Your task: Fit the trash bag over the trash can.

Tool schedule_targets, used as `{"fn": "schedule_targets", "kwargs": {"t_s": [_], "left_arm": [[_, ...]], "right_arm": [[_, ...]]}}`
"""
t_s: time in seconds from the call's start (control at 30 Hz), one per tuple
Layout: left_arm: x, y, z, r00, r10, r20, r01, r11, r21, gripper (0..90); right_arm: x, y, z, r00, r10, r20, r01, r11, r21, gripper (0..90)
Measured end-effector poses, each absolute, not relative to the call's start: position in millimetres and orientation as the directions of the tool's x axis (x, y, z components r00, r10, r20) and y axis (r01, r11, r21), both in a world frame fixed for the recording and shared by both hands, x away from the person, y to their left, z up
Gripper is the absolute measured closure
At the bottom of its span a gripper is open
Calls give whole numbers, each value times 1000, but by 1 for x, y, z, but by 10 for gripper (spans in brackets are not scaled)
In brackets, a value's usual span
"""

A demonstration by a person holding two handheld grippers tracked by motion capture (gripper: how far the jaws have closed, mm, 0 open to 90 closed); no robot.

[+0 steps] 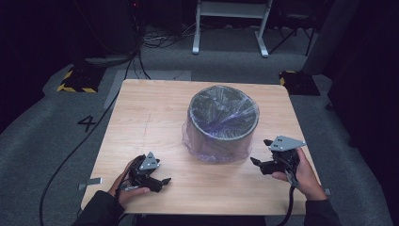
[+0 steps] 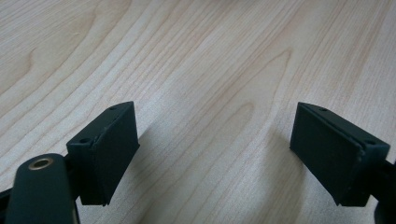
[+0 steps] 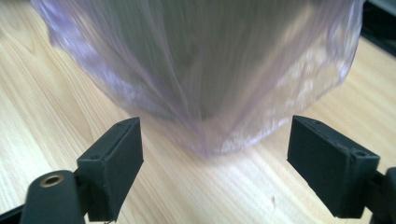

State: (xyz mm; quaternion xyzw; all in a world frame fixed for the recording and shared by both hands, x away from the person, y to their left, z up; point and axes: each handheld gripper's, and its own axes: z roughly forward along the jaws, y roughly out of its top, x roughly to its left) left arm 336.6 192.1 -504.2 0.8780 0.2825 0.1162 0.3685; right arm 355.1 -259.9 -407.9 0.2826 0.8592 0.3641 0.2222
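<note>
- Table (image 1: 141, 113): light wood, I had both grippers low near the front edge.
- Bin (image 1: 224, 123): round dark bin, mid-table toward the right, upright, lined with a thin clear bag (image 3: 205, 88) whose skirt hung down over the outside to the tabletop.
- Right gripper (image 3: 215, 158): I had it released, jaws wide apart, aimed at the bag's lower edge, near but not touching.
- Left gripper (image 2: 215, 154): also released, jaws spread over bare wood, well apart from the bin.
- Progress, my read: bag looked seated over the rim but loose and baggy; no grip taken on it yet, so any tidying or pulling off was all left.
</note>
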Motion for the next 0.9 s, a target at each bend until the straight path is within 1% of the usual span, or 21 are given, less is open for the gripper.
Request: {"fn": "schedule_targets", "kwargs": {"t_s": [0.53, 0.73, 0.9], "left_arm": [[337, 192, -504, 813, 582, -4, 411, -569, 713, 149], [336, 192, -504, 812, 583, -5, 412, -567, 713, 149], [337, 192, -504, 813, 582, -4, 410, -569, 713, 149]], "right_arm": [[357, -283, -452, -699, 705, -119, 437, 553, 709, 181], [354, -295, -463, -681, 725, -108, 473, 547, 691, 181], [351, -303, -470, -668, 739, -91, 487, 526, 697, 184]]}}
